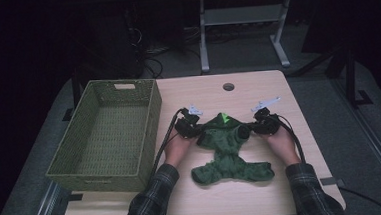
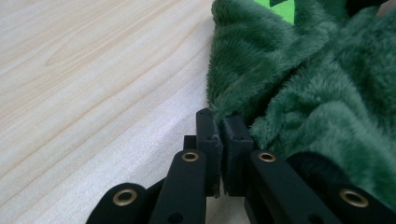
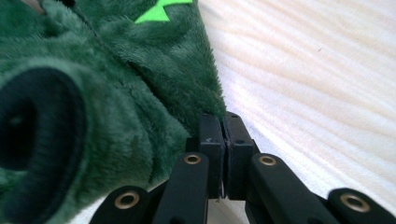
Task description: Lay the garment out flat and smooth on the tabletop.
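Lying right of the wicker basket (image 1: pixel 105 133), well apart from it, the green fleece garment (image 1: pixel 229 152) is pinched at opposite edges by the left gripper (image 2: pixel 223 122) and right gripper (image 3: pixel 224 120), jaws clamped together on fabric.

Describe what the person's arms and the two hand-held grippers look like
Both sleeves are dark plaid. Each hand-held gripper, left and right, is black with a grey three-cornered plate on top and a black cable trailing back along the forearm. Up close, the jaws are black linked bars with brass-coloured rivets and blocky black pads.
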Demonstrator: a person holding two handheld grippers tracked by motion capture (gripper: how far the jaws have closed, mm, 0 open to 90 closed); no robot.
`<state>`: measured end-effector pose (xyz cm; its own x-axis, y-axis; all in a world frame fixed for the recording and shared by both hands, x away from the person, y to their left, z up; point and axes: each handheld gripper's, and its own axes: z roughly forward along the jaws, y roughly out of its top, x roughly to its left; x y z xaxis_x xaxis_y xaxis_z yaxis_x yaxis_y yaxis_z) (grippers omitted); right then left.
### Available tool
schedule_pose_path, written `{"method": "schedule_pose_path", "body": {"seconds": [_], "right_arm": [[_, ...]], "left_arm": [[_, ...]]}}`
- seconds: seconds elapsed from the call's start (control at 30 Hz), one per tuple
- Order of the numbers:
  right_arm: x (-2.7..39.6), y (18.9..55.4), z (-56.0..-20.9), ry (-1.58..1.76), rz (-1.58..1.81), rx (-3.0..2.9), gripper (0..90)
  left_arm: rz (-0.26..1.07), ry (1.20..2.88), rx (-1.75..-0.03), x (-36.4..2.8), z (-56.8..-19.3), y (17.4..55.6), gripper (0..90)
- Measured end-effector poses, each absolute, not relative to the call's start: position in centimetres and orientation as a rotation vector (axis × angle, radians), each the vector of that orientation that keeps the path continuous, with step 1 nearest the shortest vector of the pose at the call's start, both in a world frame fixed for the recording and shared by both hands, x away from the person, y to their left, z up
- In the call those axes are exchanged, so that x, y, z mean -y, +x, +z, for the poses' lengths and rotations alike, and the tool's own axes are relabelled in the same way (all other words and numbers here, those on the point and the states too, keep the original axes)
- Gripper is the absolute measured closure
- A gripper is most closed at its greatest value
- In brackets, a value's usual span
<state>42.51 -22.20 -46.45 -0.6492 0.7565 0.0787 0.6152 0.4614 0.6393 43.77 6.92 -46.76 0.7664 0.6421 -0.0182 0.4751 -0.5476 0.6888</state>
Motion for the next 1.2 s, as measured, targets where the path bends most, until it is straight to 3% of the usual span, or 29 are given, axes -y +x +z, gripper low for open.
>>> {"method": "schedule_pose_path", "body": {"seconds": [0.13, 0.3, 0.4, 0.67, 1.2], "right_arm": [[22.1, 42.5, -46.6, 1.187, 0.956, -2.489, 87.5], [22.1, 42.2, -45.7, 1.193, 0.988, -2.46, 72.4], [22.6, 41.8, -44.5, 1.197, 1.052, -2.419, 68.4], [23.6, 40.3, -42.4, 1.211, 1.093, -2.401, 61.0], [21.7, 36.4, -39.7, 1.091, 1.173, -2.432, 59.3]], "left_arm": [[0.309, 2.264, -0.825, -6.9, -46.7, 44.0, 85.0], [0.309, 2.217, -0.857, -7.2, -45.6, 43.9, 64.4], [0.311, 2.191, -0.868, -7.5, -44.6, 43.6, 53.0], [0.25, 2.201, -0.829, -8.1, -42.6, 41.8, 39.5], [0.225, 2.234, -0.716, -9.9, -41.6, 35.3, 14.4]]}}
